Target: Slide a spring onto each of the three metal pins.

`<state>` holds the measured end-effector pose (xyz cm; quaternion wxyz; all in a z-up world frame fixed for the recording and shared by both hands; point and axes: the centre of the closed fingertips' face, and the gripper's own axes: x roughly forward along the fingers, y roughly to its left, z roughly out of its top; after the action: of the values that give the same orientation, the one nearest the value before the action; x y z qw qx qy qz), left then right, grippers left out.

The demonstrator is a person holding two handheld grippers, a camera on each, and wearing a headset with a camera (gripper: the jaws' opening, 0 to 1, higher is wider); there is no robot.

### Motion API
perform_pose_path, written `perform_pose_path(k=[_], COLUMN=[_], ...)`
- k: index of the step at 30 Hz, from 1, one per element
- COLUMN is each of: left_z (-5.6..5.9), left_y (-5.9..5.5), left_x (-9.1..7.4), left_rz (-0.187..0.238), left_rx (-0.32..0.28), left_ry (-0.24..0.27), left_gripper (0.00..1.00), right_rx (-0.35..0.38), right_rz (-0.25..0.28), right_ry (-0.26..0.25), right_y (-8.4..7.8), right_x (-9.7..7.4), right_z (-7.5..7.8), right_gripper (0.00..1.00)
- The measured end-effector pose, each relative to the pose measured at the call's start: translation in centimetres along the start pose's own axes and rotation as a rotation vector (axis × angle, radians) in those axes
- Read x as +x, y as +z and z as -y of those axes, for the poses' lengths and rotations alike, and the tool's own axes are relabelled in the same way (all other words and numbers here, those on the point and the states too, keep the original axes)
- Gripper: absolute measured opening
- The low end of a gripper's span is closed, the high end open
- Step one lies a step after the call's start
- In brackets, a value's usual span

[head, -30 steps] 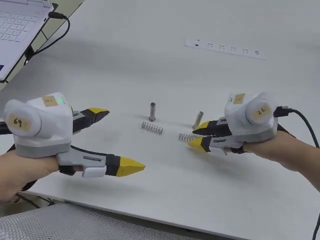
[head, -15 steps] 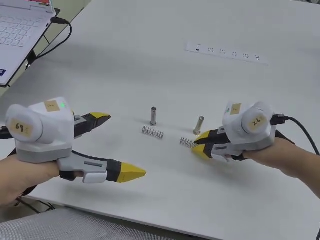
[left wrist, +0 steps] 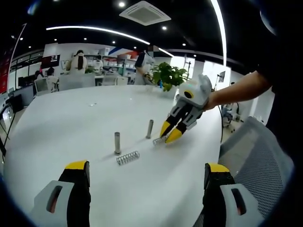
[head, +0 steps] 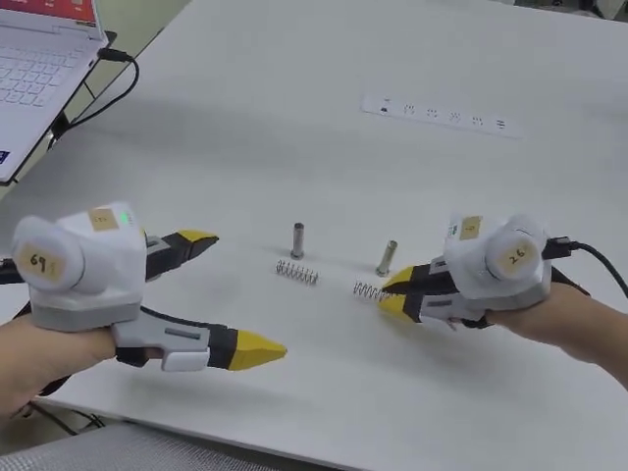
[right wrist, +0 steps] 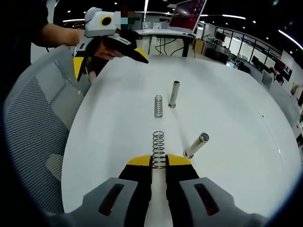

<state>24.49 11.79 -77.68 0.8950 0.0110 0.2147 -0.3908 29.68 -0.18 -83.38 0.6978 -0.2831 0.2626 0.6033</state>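
The fingers [right wrist: 139,161] of my right gripper [head: 395,292] are clenched on one end of a spring [head: 368,290] beside the leaning pin [head: 387,257], its free end forward for threading; my left gripper [head: 228,292] hovers released, well apart.

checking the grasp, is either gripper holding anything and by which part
The right gripper pinches a spring by its near end; the left gripper is open, holding nothing.

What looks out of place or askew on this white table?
The short silver metal pin beside the right gripper, which grips a steel coil spring, leans sideways; the other silver metal pin stands upright.
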Motion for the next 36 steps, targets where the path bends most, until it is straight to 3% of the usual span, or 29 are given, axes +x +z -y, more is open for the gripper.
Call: perform_pose_path(k=[9,14,20,24,36], left_z=[0.9,1.9,3.0,3.6,5.2], left_y=[0.7,1.7,2.1,2.0,2.8], left_x=[0.3,0.6,1.5,2.5,5.1], left_rz=[0.006,0.024,0.029,0.01,-0.011], left_rx=[0.019,0.031,0.046,0.073,0.135], left_ry=[-0.024,-0.066,-0.113,-0.151,-0.248], left_gripper=[0.97,0.92,0.86,0.84,0.64], right_rx=[-0.026,-0.037,-0.056,-0.069,-0.088], right_rz=[0.033,0.046,0.045,0.046,0.062], right_ry=[-0.004,-0.002,0.001,0.007,0.031], right_y=[1.3,1.6,1.5,1.7,2.3], right_x=[-2.0,-3.0,-3.9,-4.4,-5.3], right_z=[-0.2,-0.6,-1.2,-1.7,-2.9], right_gripper=[0.08,0.08,0.08,0.08,0.08])
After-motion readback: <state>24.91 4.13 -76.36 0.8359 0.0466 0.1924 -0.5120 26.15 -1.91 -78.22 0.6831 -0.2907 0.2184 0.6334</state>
